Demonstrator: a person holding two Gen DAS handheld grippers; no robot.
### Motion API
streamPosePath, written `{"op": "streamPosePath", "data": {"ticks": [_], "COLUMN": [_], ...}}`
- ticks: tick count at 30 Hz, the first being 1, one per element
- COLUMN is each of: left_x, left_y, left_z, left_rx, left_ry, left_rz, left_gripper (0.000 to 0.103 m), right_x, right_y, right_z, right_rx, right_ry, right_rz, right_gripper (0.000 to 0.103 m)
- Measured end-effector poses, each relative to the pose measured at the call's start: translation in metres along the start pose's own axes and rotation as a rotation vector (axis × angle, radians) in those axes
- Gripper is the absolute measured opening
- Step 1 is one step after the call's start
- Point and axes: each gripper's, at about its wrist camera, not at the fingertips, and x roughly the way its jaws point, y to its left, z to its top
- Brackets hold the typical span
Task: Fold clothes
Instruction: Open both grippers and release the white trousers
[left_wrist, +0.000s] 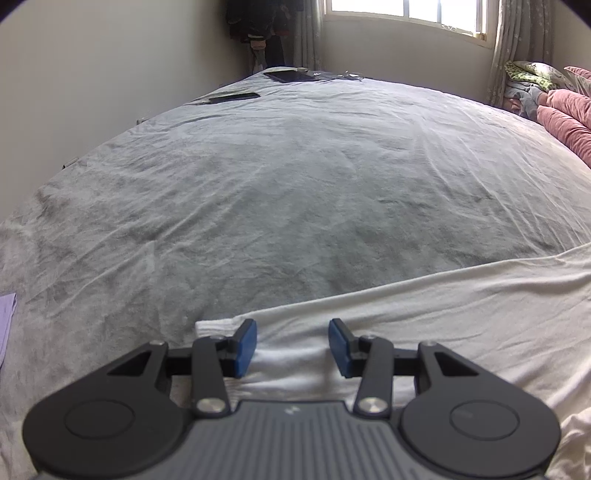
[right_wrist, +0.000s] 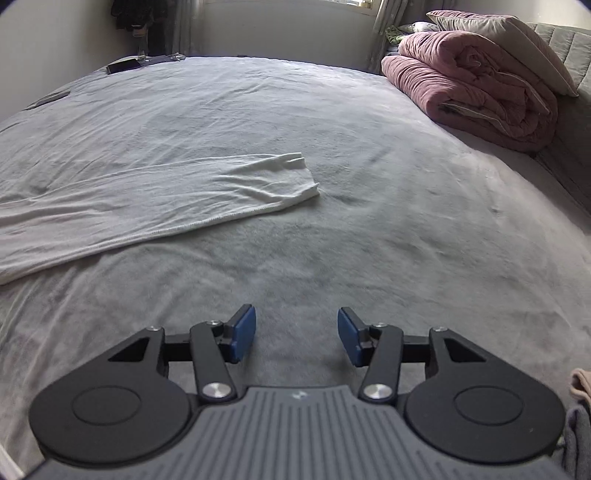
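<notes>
- Cloth: the long white soft garment lies spread flat on the grey fuzzy bed cover.
- The left gripper hangs over its edge, claws apart and empty.
- The right gripper hangs over bare cover, claws apart.
- A pinch may grab the cover too, since both are soft.

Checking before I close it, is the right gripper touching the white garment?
Apart. The right wrist view shows the right gripper open over bare grey bedsheet, with the white garment lying farther ahead to its left.

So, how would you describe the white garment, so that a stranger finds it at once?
Look at the wide grey bed that fills the room. The white garment lies flat on its near part, one long narrow piece reaching out to a cuffed end. It is the only white, spread-out cloth; the pink quilt is rolled at the head.
</notes>
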Motion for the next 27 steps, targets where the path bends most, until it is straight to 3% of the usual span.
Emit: {"op": "streamPosePath", "data": {"ticks": [6,15,17,21,24,27], "left_x": [-0.031,-0.069,-0.071,-0.055,-0.052,-0.064], "left_y": [-0.035,-0.096,-0.112,-0.134,-0.137,-0.119], "left_z": [-0.008,-0.032,-0.041,-0.057,-0.059,-0.056], "left_rx": [0.068,0.133,0.167,0.22,0.238,0.152], "left_ry": [-0.089,-0.097,-0.077,-0.002,-0.02,-0.019], "left_rz": [-0.056,-0.179,-0.194,-0.168,-0.139,-0.128], "left_gripper": [0.044,0.044,0.044,0.045,0.051,0.052], "right_x": [-0.037,-0.055,-0.058,-0.063,-0.068,-0.073], "right_y": [-0.037,-0.015,-0.012,-0.014,-0.017,-0.02], "right_z": [-0.047,-0.023,-0.026,-0.027,-0.028,-0.03], "right_rx": [0.194,0.105,0.083,0.094,0.115,0.131], "right_ry": [0.015,-0.1,-0.093,-0.095,-0.104,-0.111], "right_rz": [0.034,0.131,0.131,0.126,0.128,0.122], "right_gripper": [0.058,0.062,0.062,0.062,0.062,0.063]}}
